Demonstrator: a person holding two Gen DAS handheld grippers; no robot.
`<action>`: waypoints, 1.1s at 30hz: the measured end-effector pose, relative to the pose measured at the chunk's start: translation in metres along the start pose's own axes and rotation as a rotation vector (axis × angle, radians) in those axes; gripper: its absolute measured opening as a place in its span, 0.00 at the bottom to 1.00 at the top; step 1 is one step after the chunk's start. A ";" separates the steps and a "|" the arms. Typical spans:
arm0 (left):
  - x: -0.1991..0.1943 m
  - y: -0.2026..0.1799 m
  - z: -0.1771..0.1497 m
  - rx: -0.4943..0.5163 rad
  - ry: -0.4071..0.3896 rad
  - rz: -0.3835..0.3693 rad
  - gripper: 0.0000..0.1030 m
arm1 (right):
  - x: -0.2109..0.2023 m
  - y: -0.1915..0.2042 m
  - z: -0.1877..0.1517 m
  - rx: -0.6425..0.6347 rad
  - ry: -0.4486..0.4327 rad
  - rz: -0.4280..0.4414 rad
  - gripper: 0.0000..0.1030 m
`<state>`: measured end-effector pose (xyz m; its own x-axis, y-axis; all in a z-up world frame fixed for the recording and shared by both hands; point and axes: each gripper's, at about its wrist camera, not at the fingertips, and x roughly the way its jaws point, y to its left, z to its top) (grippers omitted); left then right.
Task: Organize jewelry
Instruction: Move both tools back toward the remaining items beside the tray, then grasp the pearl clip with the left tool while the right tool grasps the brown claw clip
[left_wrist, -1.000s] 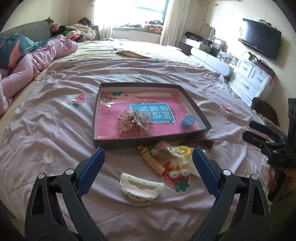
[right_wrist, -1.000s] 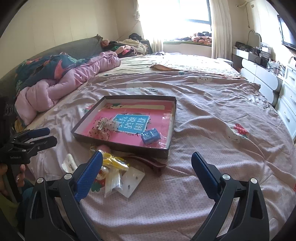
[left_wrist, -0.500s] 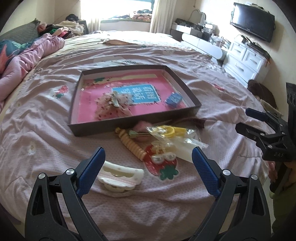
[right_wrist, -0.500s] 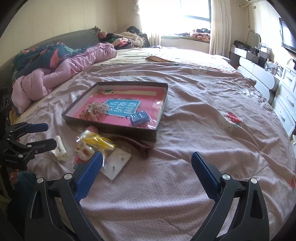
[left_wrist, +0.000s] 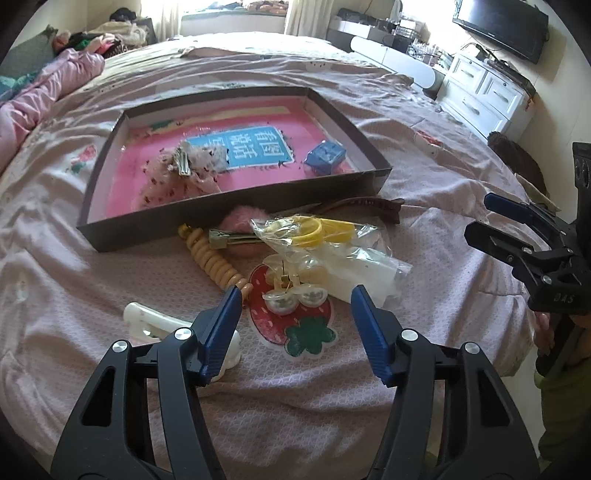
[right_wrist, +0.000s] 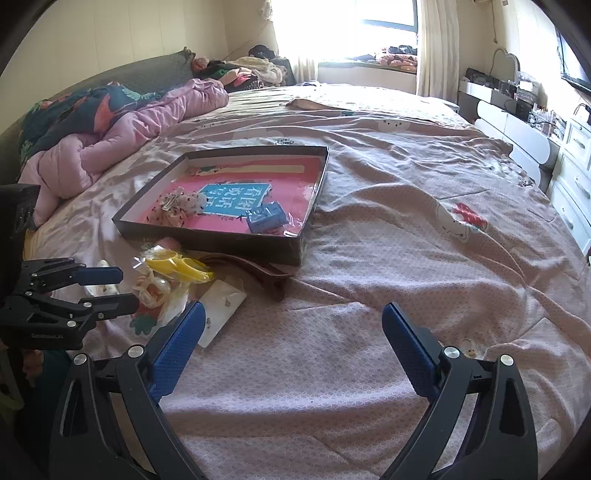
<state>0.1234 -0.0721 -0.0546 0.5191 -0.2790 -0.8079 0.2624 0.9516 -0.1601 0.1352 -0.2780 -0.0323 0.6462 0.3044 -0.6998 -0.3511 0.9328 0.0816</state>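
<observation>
Pearl earrings (left_wrist: 293, 301) lie between the left gripper (left_wrist: 295, 314) (jaws just closing, pads not touching); right gripper (right_wrist: 291, 341) gapes over bedspread (right_wrist: 369, 258).

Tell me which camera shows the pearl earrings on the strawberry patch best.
The left wrist view. The pearl earrings lie close and unobstructed, between the left gripper fingers, whose jaws have just been closing, not yet touching them. In the right wrist view they are a small pale blur beside the plastic bags.

Bare bed (right_wrist: 388, 295) lies open right of the tray (right_wrist: 236, 242); a clutter of hair clips (left_wrist: 295, 258) crowds its near wall.
</observation>
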 end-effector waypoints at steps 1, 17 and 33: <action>0.001 0.000 0.000 0.000 0.004 -0.003 0.50 | 0.003 -0.001 0.000 0.001 0.005 0.002 0.91; 0.030 -0.007 0.012 0.045 0.057 0.007 0.39 | 0.067 0.006 0.028 -0.089 0.088 0.016 0.81; 0.025 0.010 0.009 -0.006 0.059 -0.076 0.32 | 0.104 0.036 0.035 -0.272 0.183 0.040 0.49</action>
<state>0.1460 -0.0706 -0.0714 0.4493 -0.3429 -0.8250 0.2945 0.9286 -0.2256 0.2140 -0.2062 -0.0774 0.5045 0.2769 -0.8178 -0.5580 0.8274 -0.0640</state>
